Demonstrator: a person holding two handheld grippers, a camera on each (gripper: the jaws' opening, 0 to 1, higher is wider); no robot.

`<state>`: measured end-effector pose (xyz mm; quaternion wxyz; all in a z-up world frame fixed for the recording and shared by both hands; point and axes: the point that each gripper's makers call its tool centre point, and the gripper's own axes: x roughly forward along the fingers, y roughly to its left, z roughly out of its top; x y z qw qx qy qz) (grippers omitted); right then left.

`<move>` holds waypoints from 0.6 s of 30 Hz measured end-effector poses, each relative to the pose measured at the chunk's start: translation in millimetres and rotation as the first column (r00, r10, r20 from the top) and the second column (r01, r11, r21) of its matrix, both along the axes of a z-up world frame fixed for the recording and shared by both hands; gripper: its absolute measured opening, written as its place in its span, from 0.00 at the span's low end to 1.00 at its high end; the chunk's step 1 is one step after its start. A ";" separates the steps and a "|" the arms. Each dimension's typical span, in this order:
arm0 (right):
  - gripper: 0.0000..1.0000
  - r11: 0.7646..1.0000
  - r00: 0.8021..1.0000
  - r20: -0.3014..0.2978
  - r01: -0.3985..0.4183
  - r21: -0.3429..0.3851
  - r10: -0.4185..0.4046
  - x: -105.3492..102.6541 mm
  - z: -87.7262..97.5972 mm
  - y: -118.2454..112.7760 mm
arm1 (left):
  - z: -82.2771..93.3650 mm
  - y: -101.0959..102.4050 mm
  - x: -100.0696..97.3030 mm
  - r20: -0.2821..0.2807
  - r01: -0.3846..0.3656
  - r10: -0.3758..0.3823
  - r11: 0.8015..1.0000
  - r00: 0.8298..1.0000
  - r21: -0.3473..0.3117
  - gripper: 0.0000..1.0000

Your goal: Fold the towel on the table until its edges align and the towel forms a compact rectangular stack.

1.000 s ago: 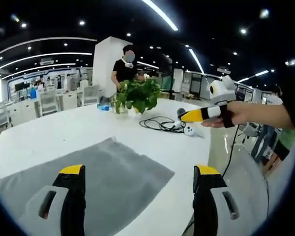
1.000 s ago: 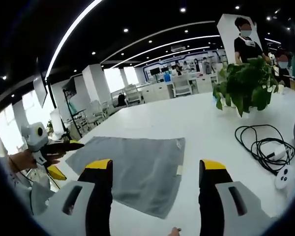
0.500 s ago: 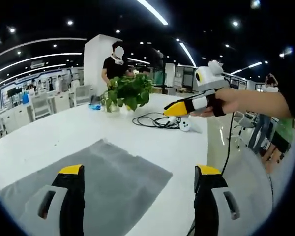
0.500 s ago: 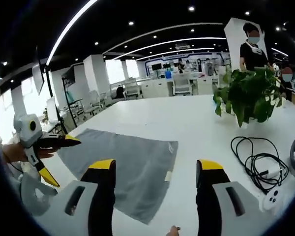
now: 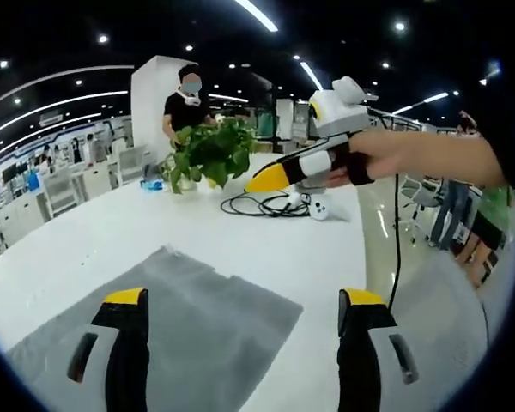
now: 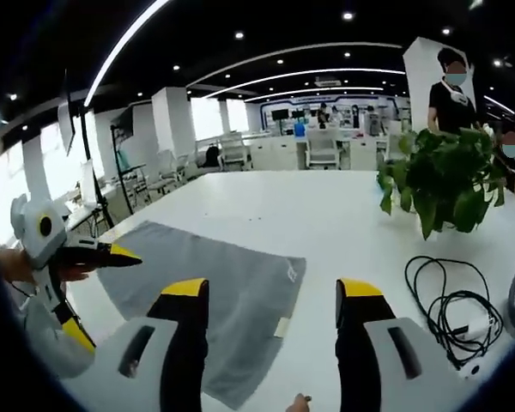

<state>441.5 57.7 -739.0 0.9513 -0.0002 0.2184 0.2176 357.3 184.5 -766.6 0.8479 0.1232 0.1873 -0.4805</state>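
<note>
A grey towel (image 5: 184,313) lies flat and spread on the white table (image 5: 94,236), under my left gripper (image 5: 243,297), whose jaws stand wide apart with nothing between them. In the right gripper view the same towel (image 6: 219,275) sits ahead of my right gripper (image 6: 272,288), also open and holding nothing. The right gripper (image 5: 270,178) comes in from the right in a hand, hovering above the table beyond the towel's far corner. The left gripper (image 6: 99,293) shows at the towel's left end, its jaws spread.
A potted green plant (image 5: 208,153) (image 6: 446,176) stands past the towel, with a coil of black cable (image 5: 262,204) (image 6: 451,296) and a white controller (image 5: 319,209) beside it. A person (image 5: 184,107) stands behind the plant. The table's edge runs close on the right.
Both views have shifted with the hands. In the left gripper view the right gripper has moved left, further over the table. The towel lies as before.
</note>
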 end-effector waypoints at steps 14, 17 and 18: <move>0.48 1.000 0.999 -0.044 0.001 0.006 -0.001 35.7 -24.4 -3.3 | -56.5 -39.0 -5.6 -0.008 0.117 -0.116 0.984 0.993 0.131 0.80; 0.46 1.000 0.998 -0.067 -0.010 0.007 0.011 43.4 -32.0 -2.7 | -64.0 -49.4 -9.3 -0.006 0.147 -0.148 0.977 0.989 0.153 0.77; 0.46 1.000 0.998 -0.066 -0.016 0.004 0.016 45.3 -33.0 -2.0 | -65.2 -51.9 -9.3 -0.002 0.153 -0.155 0.976 0.988 0.156 0.76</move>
